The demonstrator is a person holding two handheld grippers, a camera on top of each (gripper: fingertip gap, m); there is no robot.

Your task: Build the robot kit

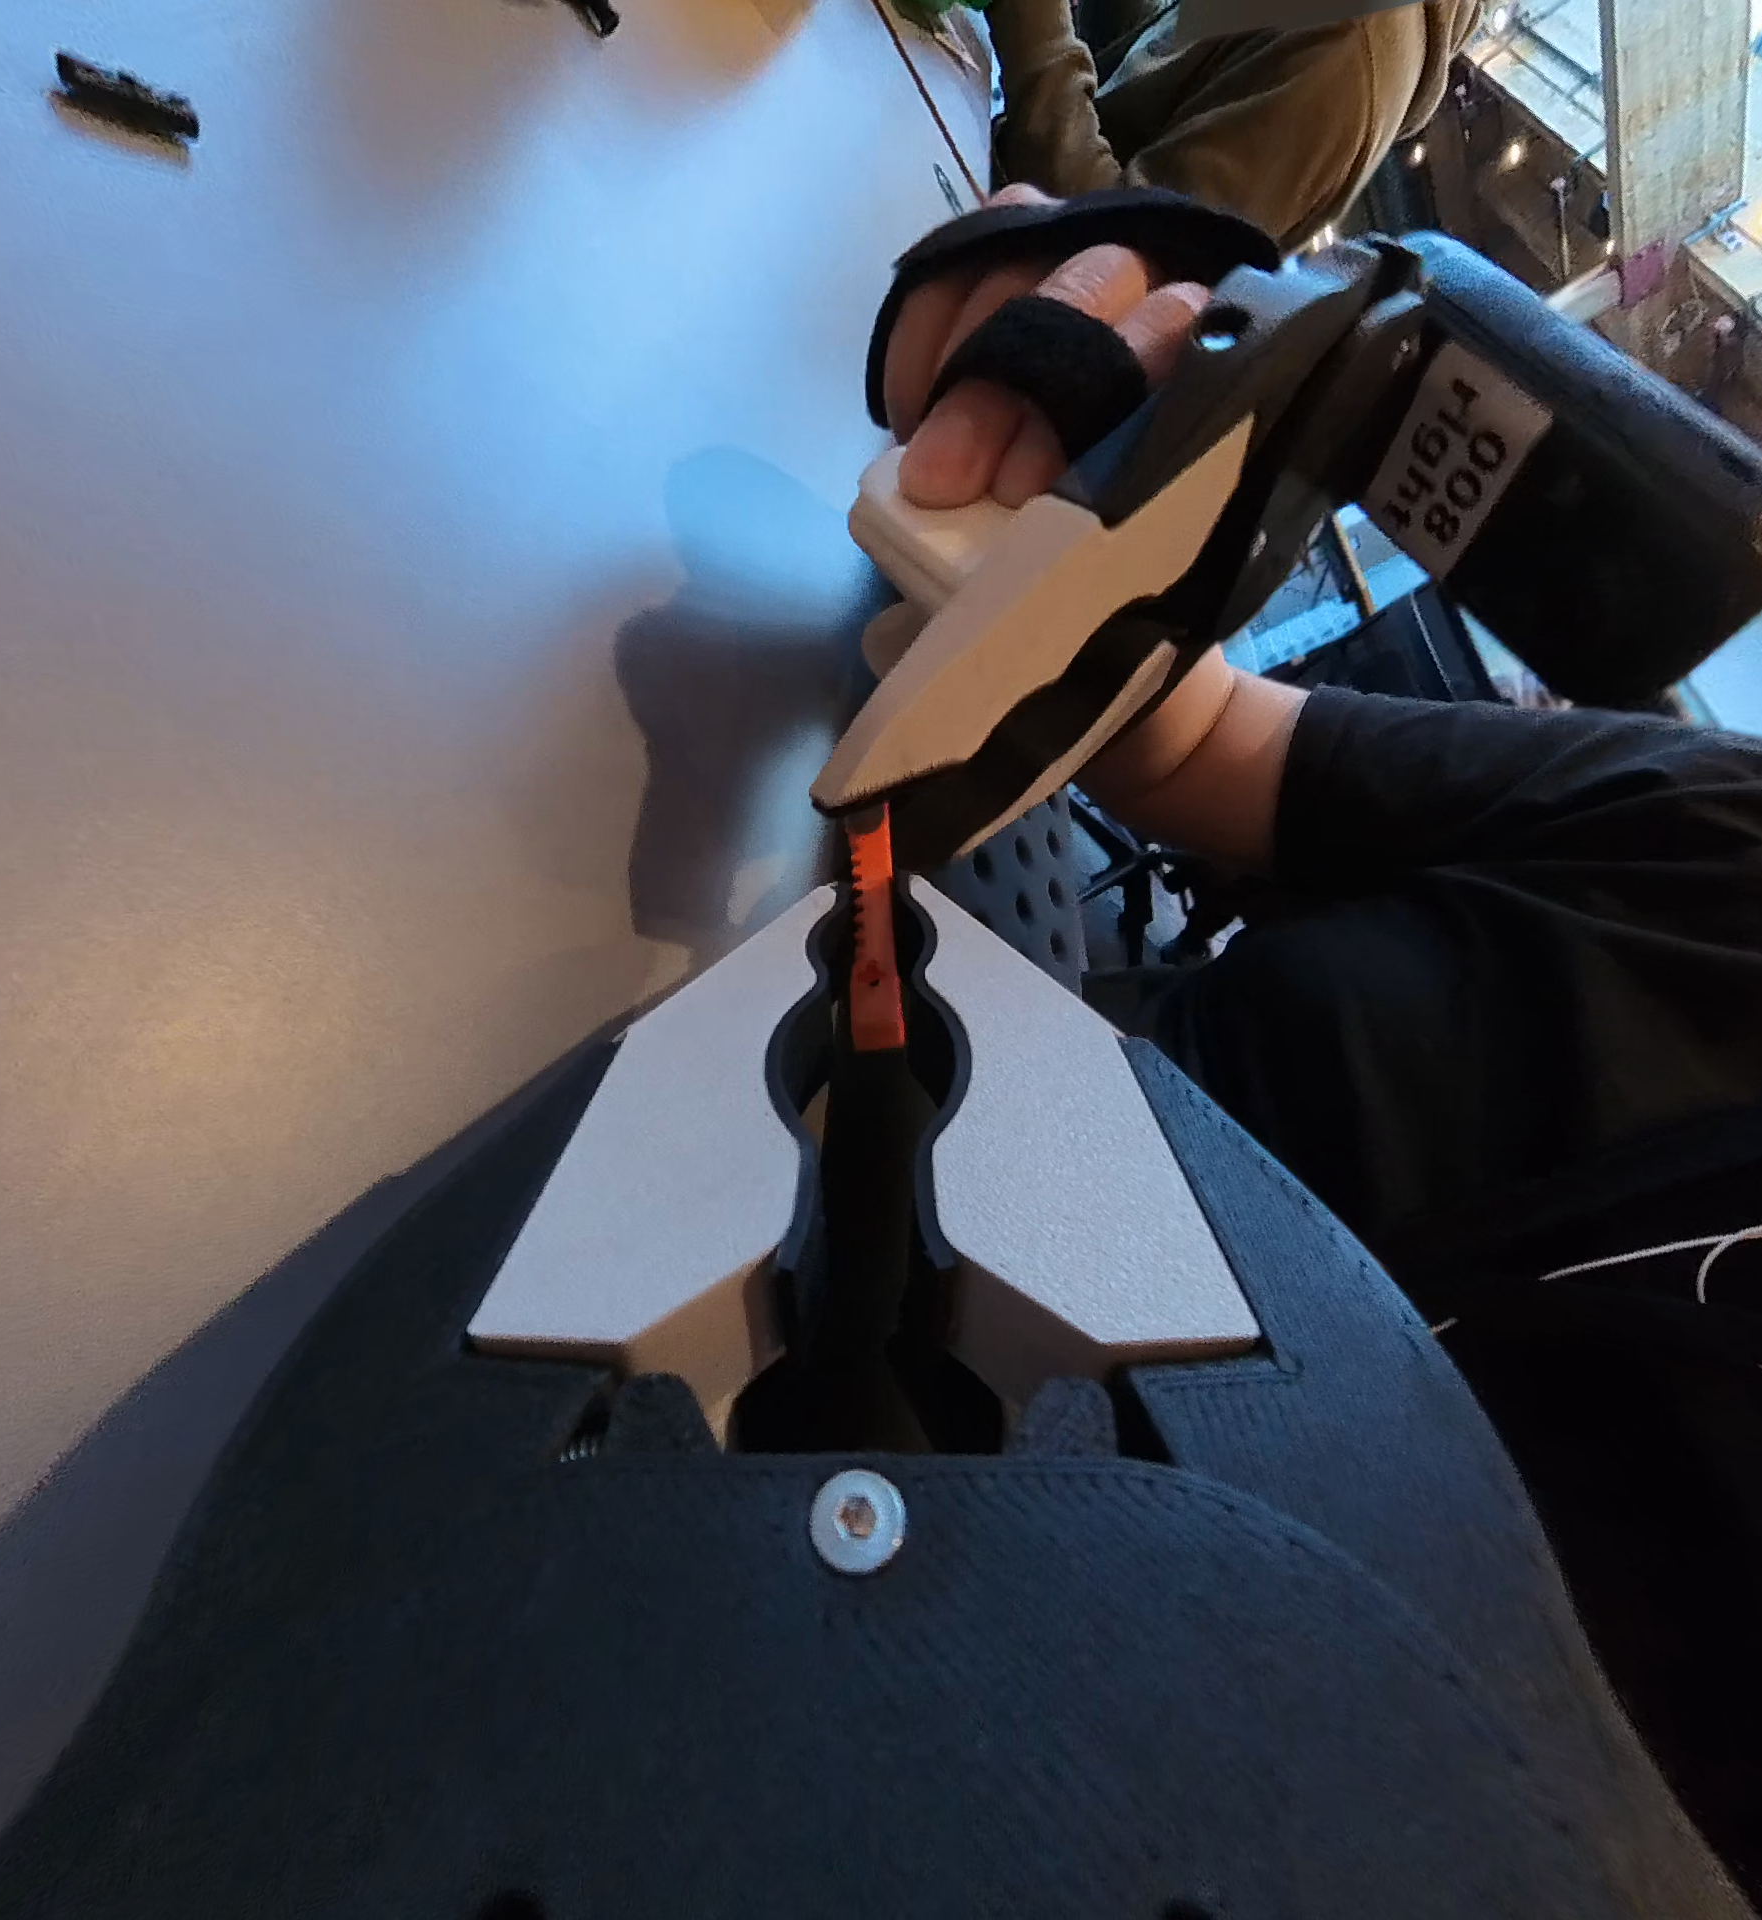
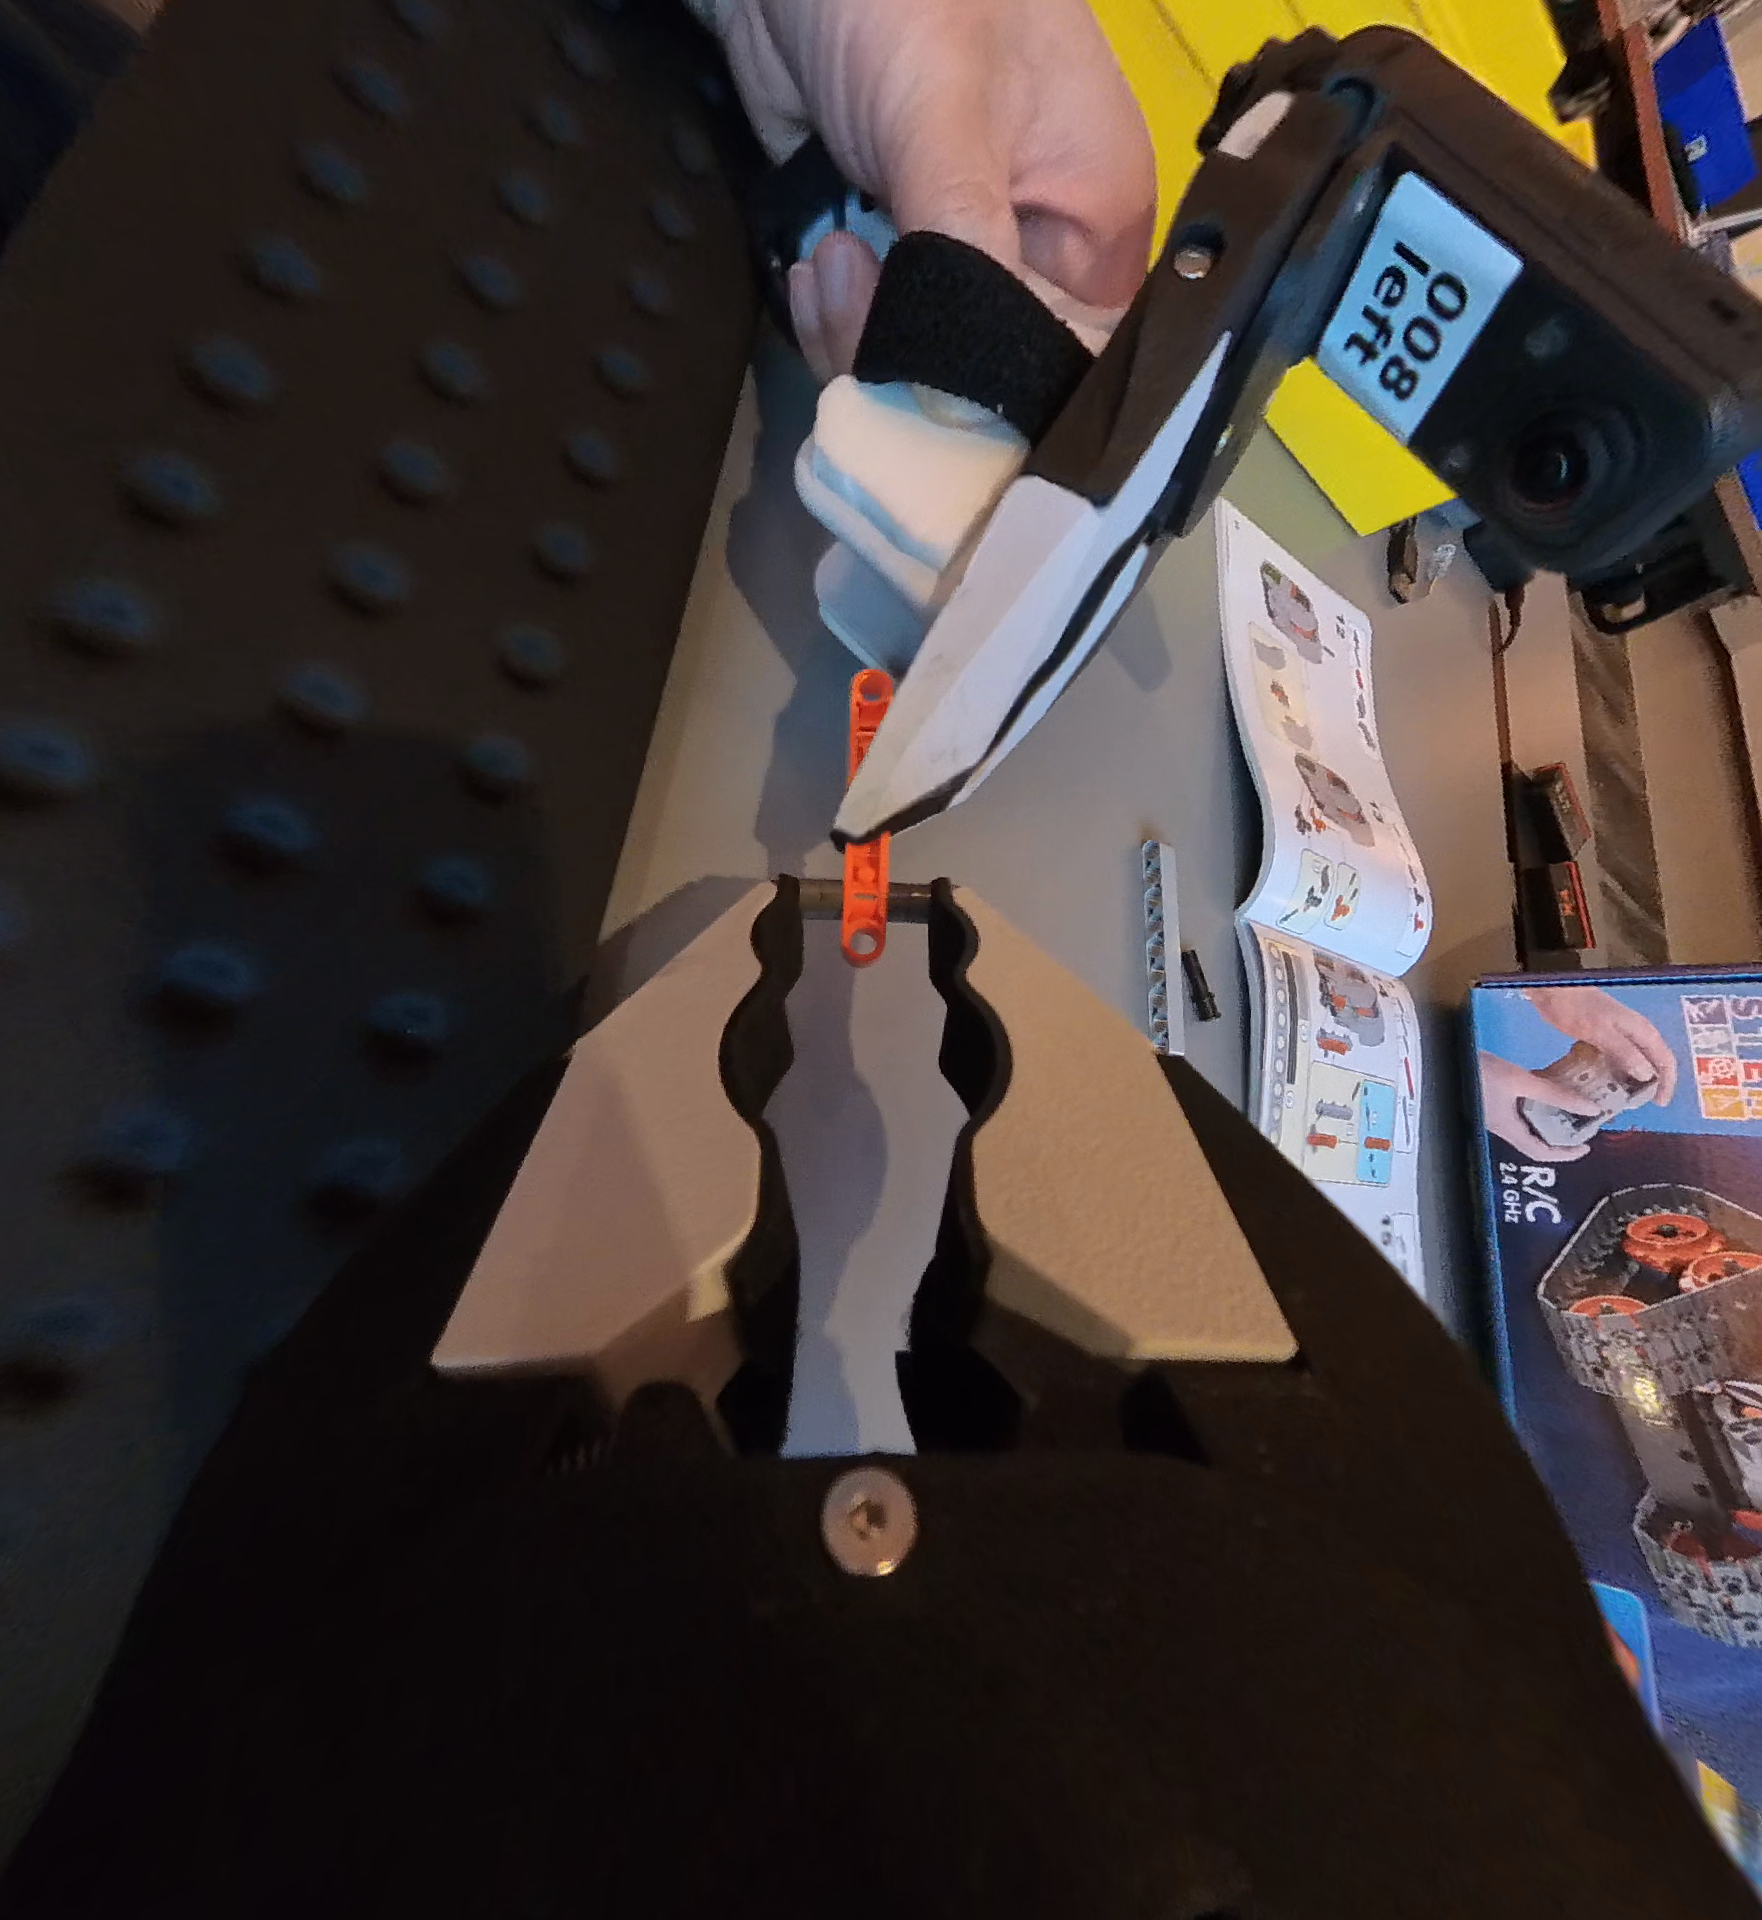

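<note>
orange plastic, a thin beam with a row of holes [image 2: 869,831], sits where both grippers meet. in the right wrist view the right gripper [image 2: 864,900] has its fingers narrowed onto the two ends of a short grey axle pin [image 2: 913,900] that passes through a hole near the beam's lower end, so it is closed on the pin, not the beam. the left gripper [image 2: 861,826] comes in from above and right, its white fingertips pinching the beam's middle; the upper end of the beam pokes out behind it. in the left wrist view the left gripper [image 1: 869,894] shows the orange beam [image 1: 872,971] clamped edge-on between its nearly closed fingers, with the right gripper [image 1: 856,800] meeting the beam's far tip. both are lifted off the grey table [image 2: 1064,831], where a grey beam [image 2: 1157,935], a small black pin [image 2: 1201,987], an open instruction booklet [image 2: 1324,831] and a blue box [image 2: 1635,1351] lie off to the right — well apart from the grip. a dark perforated panel [image 2: 285,623] fills the left. as a judgement, seating a pin like this goes best with the axle square to the hole and the beam held rigid — any tilt would likely bind it, and too light a pinch would let the beam swivel.
</note>
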